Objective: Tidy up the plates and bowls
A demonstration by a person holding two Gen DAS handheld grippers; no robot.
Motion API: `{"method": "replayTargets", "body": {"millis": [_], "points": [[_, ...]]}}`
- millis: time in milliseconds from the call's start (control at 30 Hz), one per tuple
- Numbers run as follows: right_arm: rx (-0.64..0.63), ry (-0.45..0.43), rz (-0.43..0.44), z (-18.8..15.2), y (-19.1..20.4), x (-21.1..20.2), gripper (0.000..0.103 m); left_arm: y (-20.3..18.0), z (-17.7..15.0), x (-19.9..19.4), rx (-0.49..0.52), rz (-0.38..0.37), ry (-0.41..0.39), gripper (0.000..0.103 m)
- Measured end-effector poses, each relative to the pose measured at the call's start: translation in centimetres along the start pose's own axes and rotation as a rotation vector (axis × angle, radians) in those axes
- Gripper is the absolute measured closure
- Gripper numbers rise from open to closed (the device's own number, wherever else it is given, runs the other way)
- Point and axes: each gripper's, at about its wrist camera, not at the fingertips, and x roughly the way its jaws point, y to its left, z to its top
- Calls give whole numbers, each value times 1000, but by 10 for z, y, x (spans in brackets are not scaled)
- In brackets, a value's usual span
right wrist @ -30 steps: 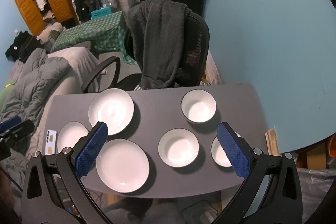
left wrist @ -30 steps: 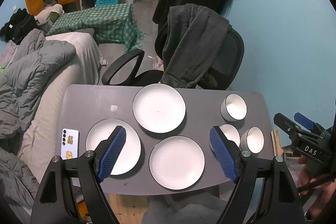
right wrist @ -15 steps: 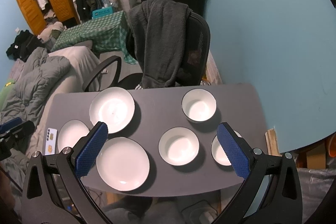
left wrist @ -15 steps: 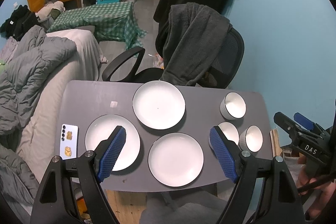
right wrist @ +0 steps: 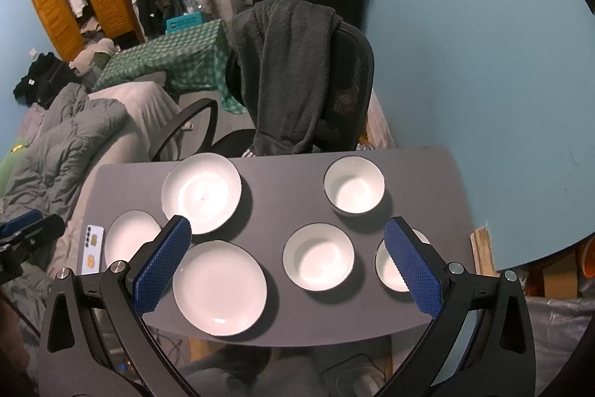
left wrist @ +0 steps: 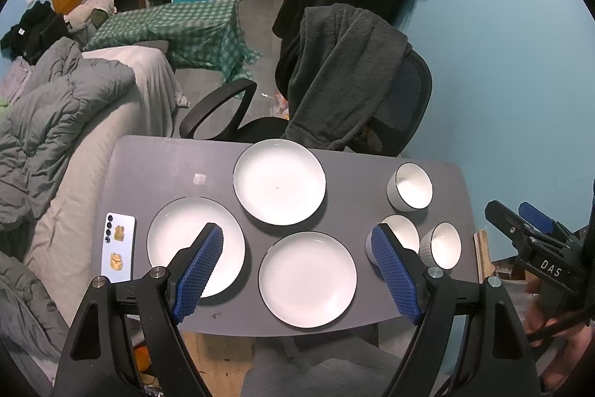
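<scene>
Claws both gaping wide and empty: left claw has drifted slightly, three round white plates and bowls unmoved on grey bench, six o'clock plate likeliest first.

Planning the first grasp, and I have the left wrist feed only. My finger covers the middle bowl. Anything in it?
Observer: No. The right wrist view shows the middle bowl whole and empty.
Operator: Is it touching the bowl beside it?
Observer: No. A strip of grey table shows between it and the near-right bowl.
Operator: Right gripper state?
Observer: The right gripper is open and holds nothing.
</scene>
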Motion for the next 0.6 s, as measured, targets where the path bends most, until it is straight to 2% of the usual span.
{"method": "replayTargets", "body": {"millis": [600], "points": [[-5, -1, -1, -2, 1, -2, 1, 1, 1, -2, -5, -6, 9, 20]]}}
